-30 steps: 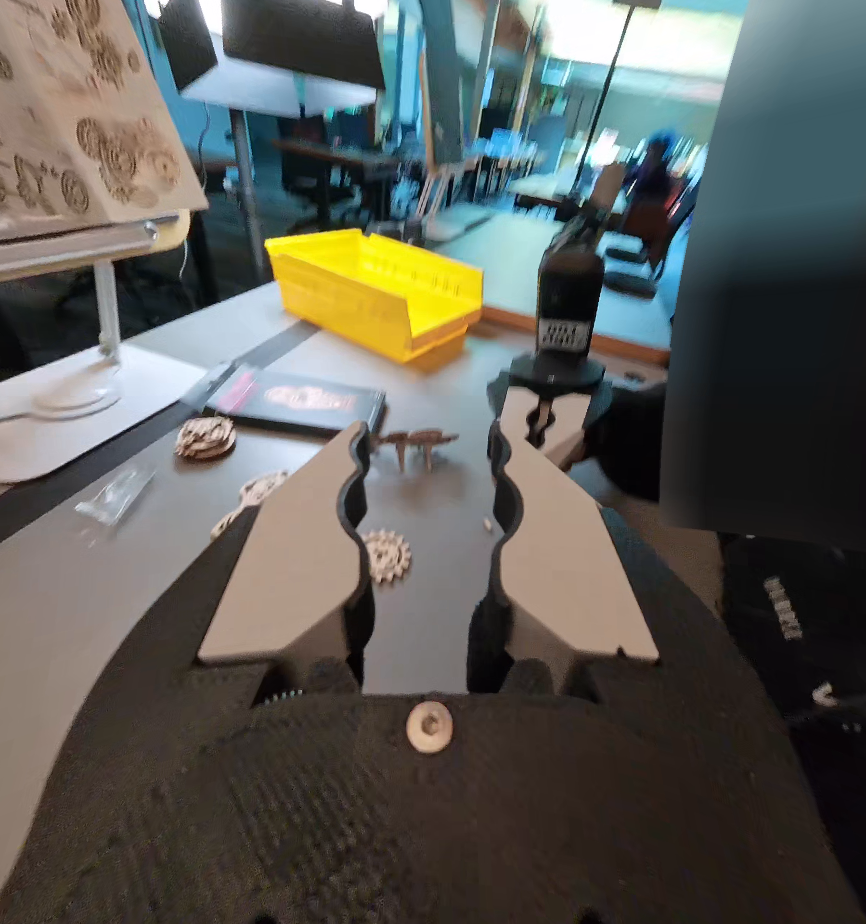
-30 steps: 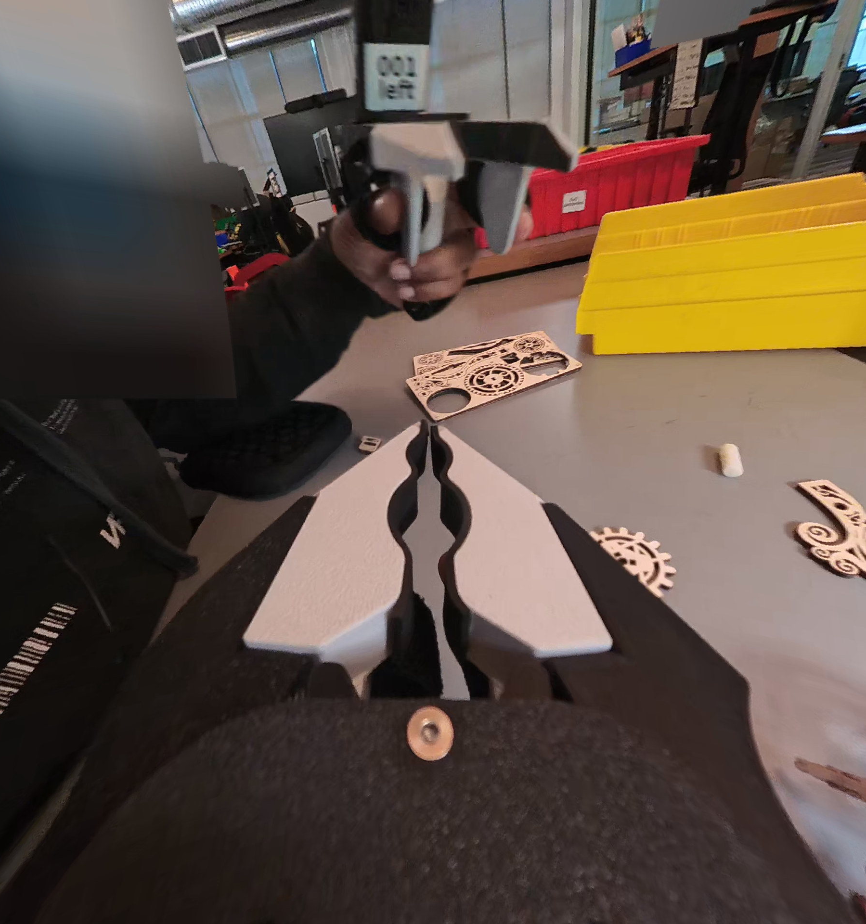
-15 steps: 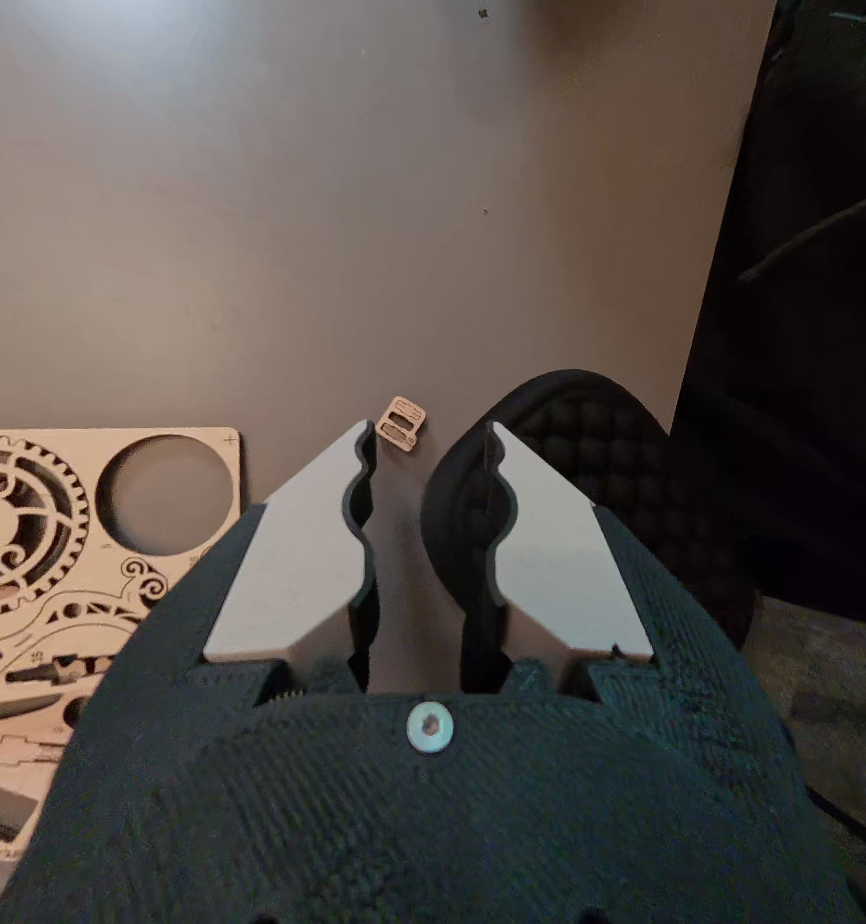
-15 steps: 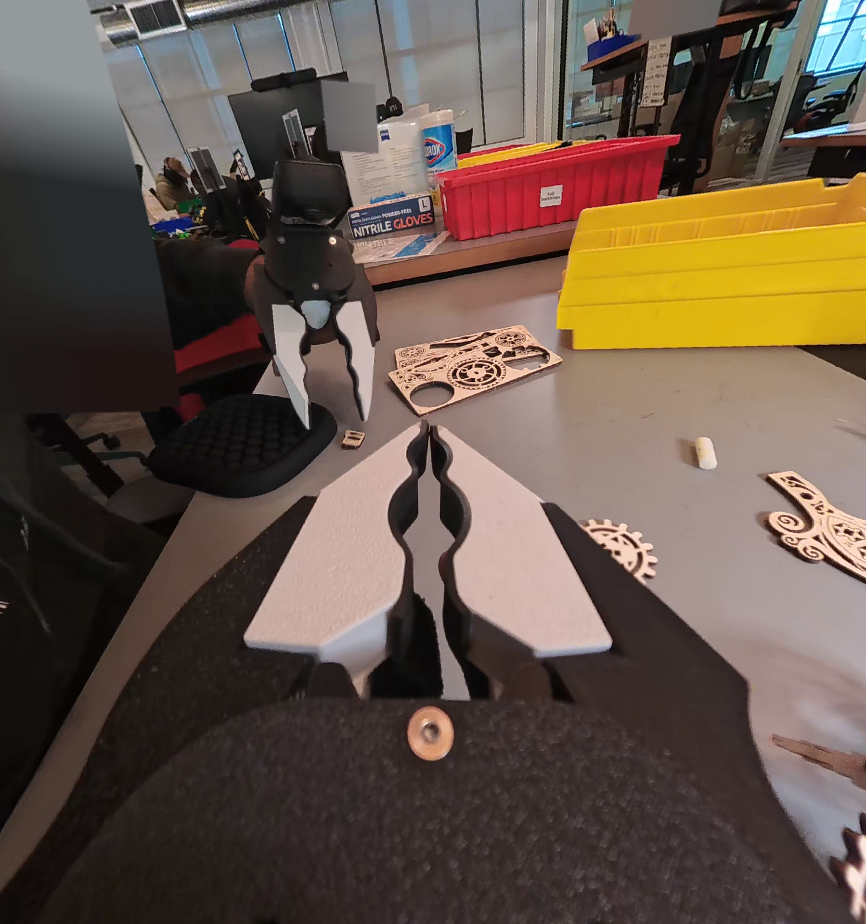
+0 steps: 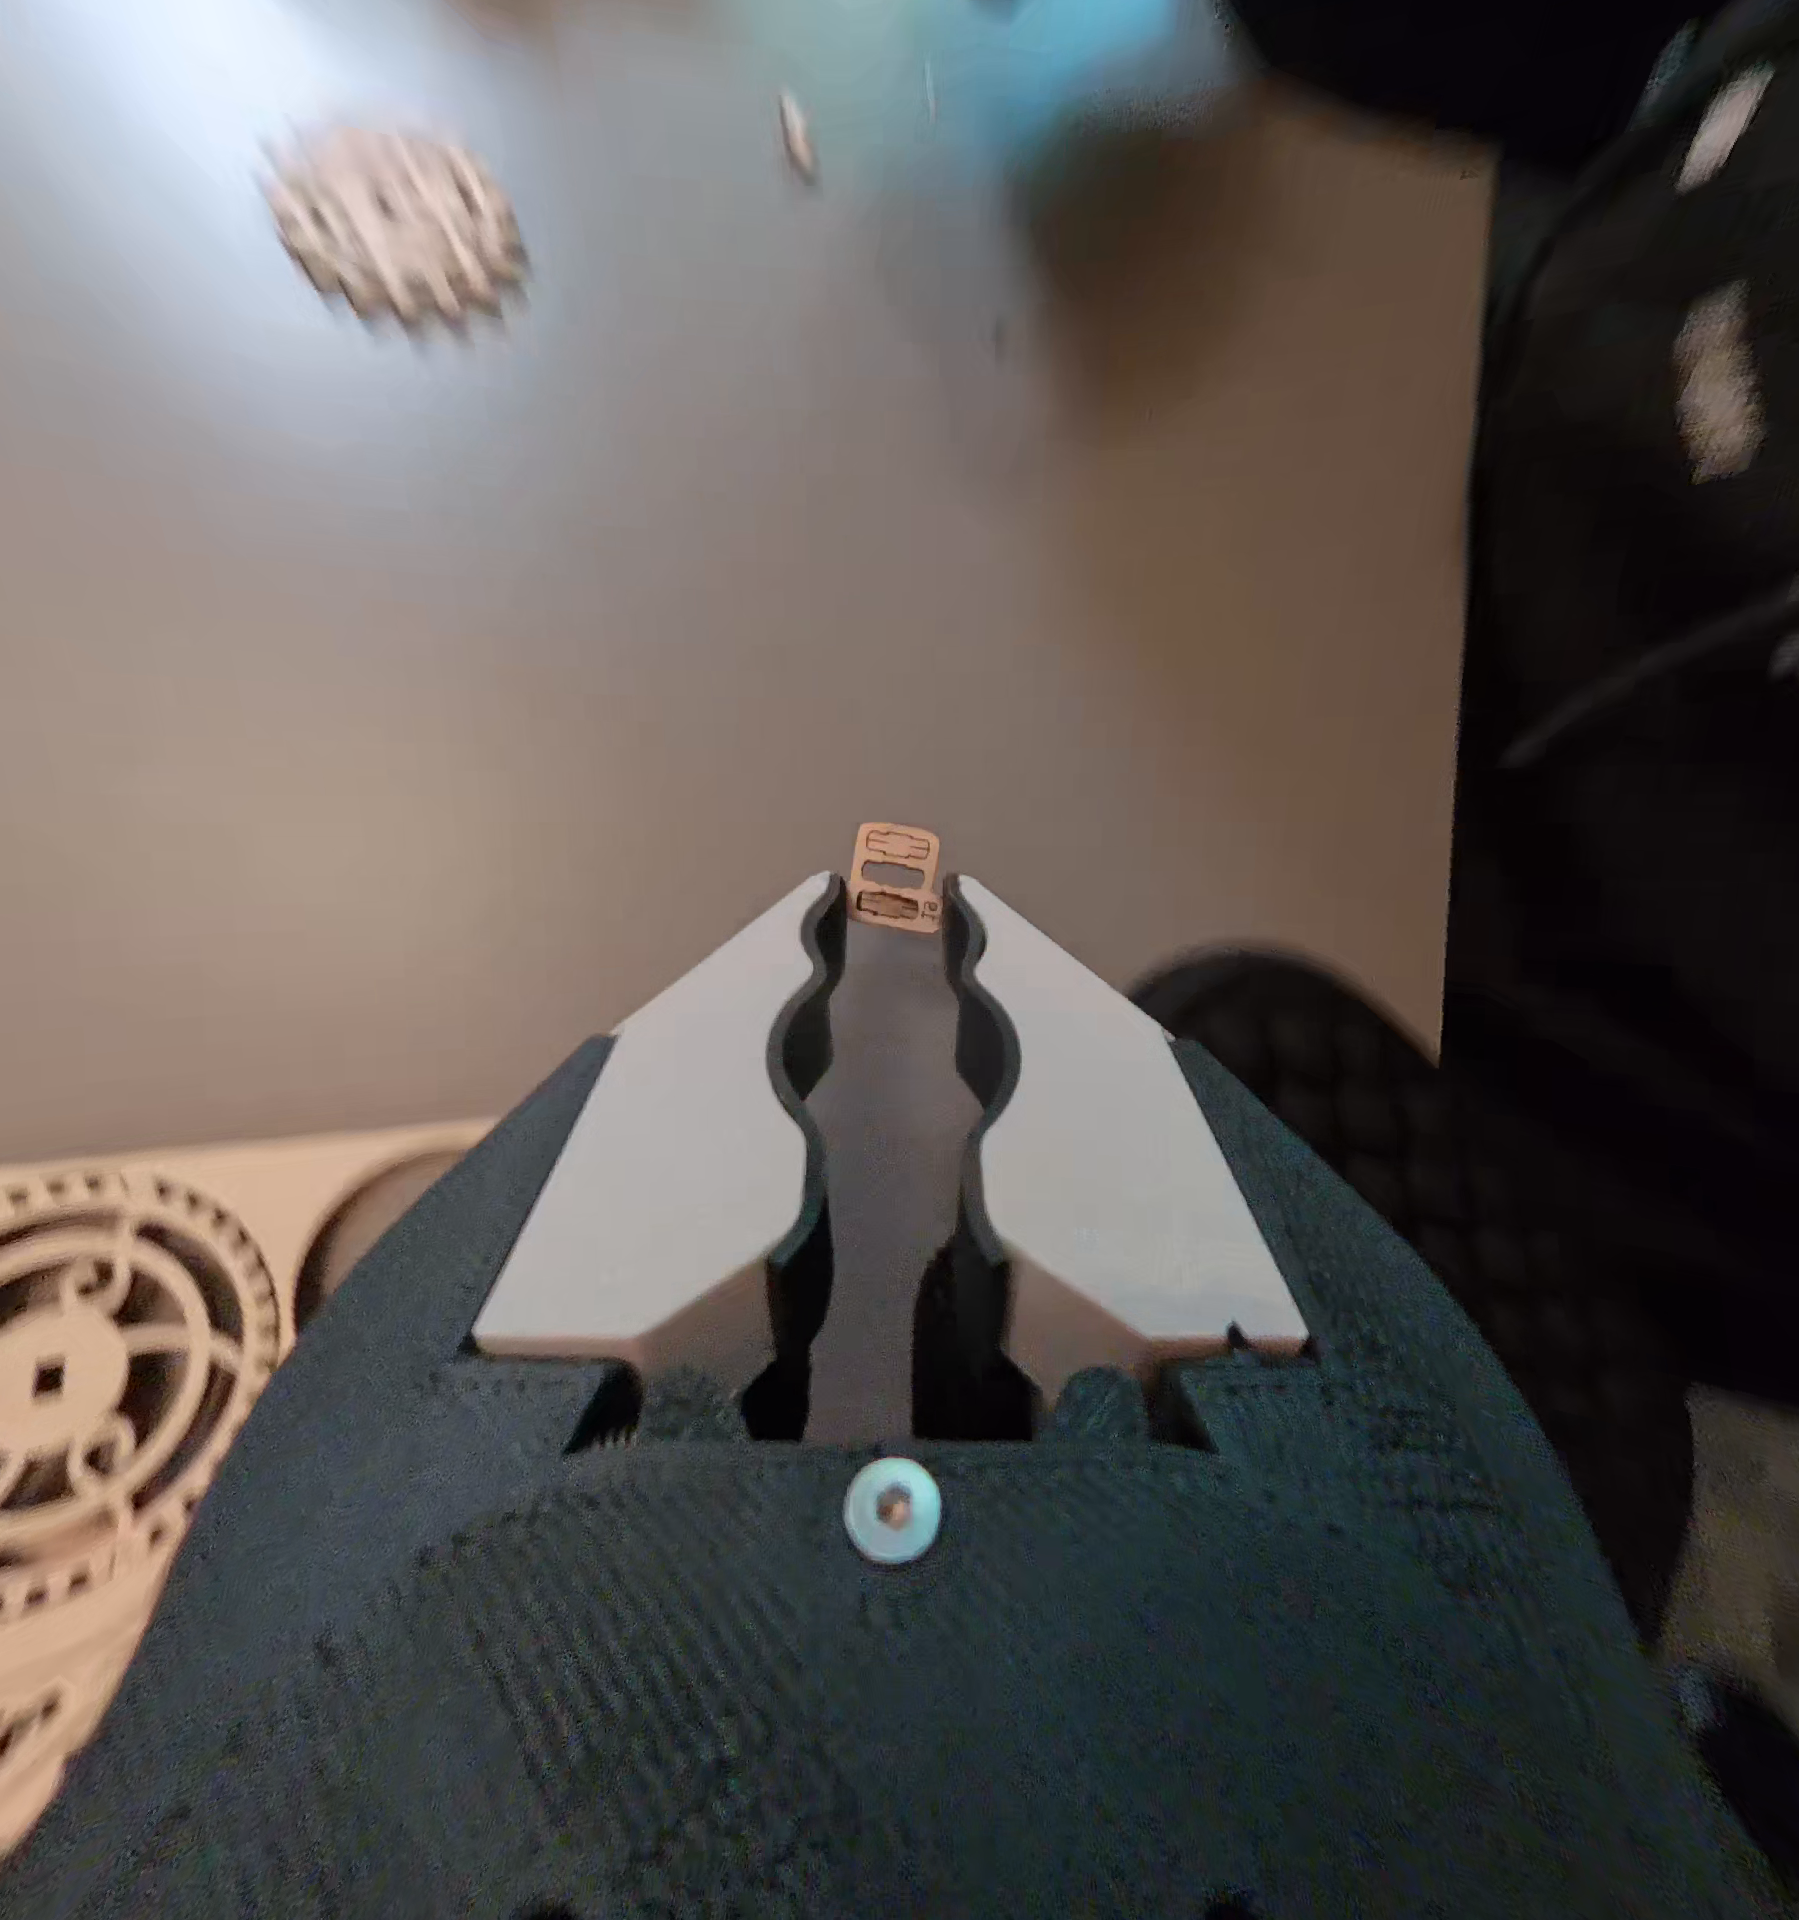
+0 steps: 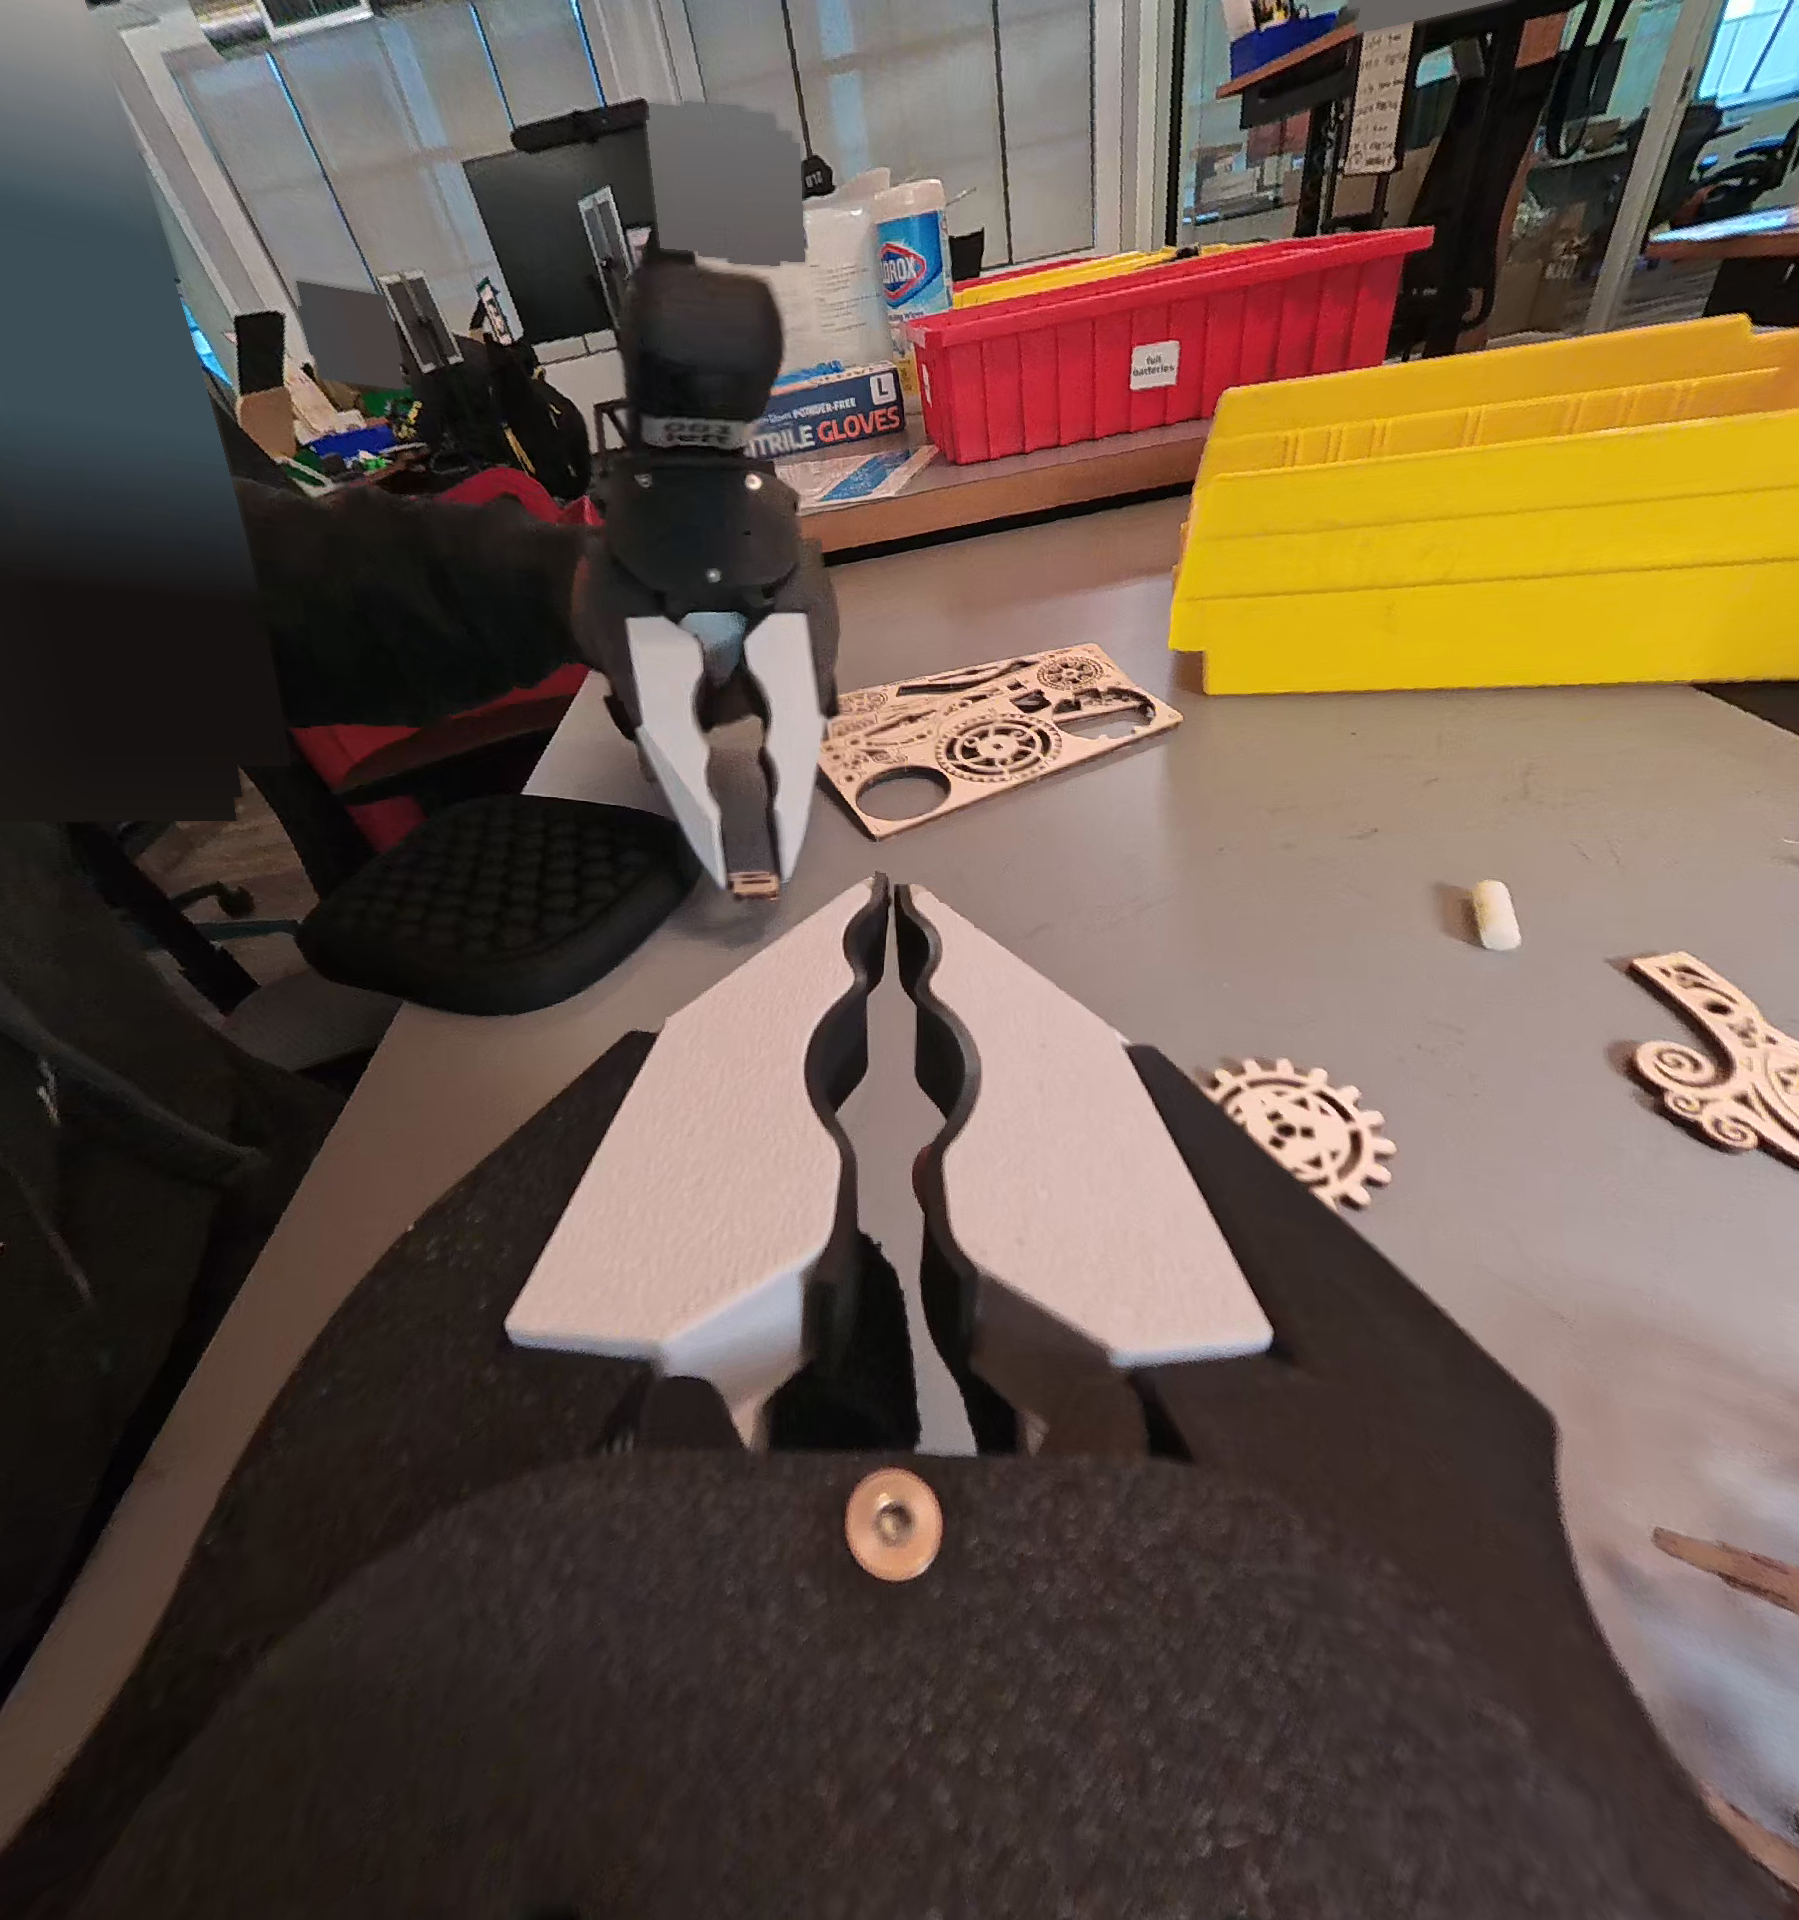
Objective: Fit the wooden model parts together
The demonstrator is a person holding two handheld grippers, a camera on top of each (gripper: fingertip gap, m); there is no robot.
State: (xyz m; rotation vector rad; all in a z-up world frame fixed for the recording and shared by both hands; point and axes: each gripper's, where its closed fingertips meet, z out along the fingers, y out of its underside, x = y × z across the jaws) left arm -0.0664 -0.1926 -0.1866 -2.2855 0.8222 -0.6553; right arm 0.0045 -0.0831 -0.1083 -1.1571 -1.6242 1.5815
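While left gripper (image 5: 897, 883) fingers pinch the small wooden tab (image 5: 898, 875) at their tips, right gripper (image 6: 891, 896) fingers sit pressed together, empty; gear (image 6: 1295, 1128) just right of them, nothing joined yet.

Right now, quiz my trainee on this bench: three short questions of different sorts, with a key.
1. True or false: the left gripper has its fingertips closed on the small wooden tab.
2. Which bin stands nearer the wooden parts sheet? A) red bin B) yellow bin
3. Fill in: the right gripper is ____ and holds nothing.

Key: 1 true; 2 B; 3 shut.
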